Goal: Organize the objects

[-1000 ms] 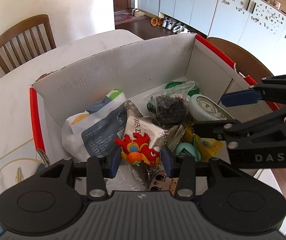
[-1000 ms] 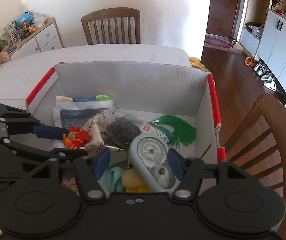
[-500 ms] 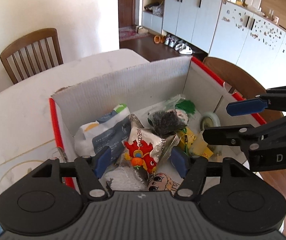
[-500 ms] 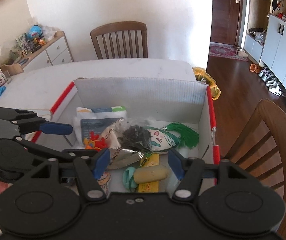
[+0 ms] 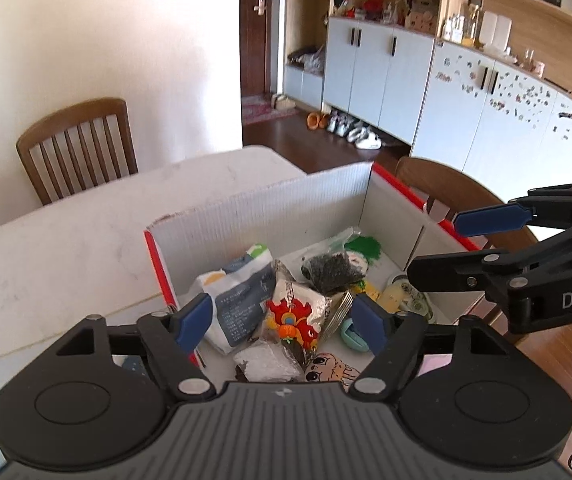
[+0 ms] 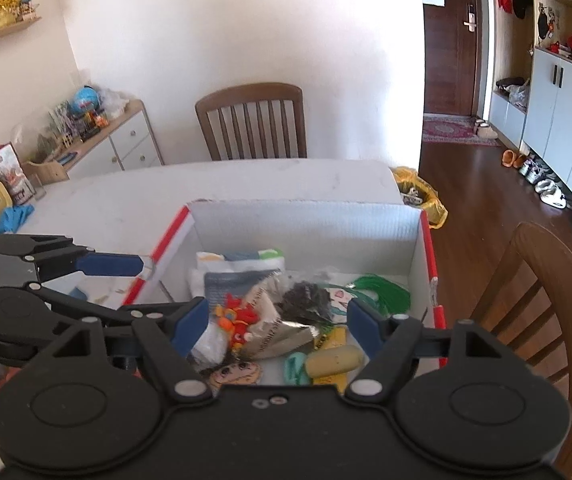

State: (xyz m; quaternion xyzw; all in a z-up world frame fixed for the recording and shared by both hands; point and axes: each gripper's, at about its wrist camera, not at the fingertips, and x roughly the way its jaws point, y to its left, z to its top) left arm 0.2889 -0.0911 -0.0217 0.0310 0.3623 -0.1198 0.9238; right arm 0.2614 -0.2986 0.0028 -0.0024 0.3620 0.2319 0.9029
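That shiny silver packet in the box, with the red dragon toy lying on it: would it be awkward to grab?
Probably a bit. The silver foil packet looks creased and puffy, so it would likely crumple and give rather than stay stiff. Its glossy skin may slip between pads. The red dragon toy resting on it would probably slide off when it lifts.

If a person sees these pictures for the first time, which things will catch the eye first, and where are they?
First comes the white cardboard box with red edges on the table, crowded with small packets. In its middle lies a bright red and orange dragon toy on a silver packet, with a green tassel toward the far right corner. Both tongs, left and right, hang open above the box, empty.
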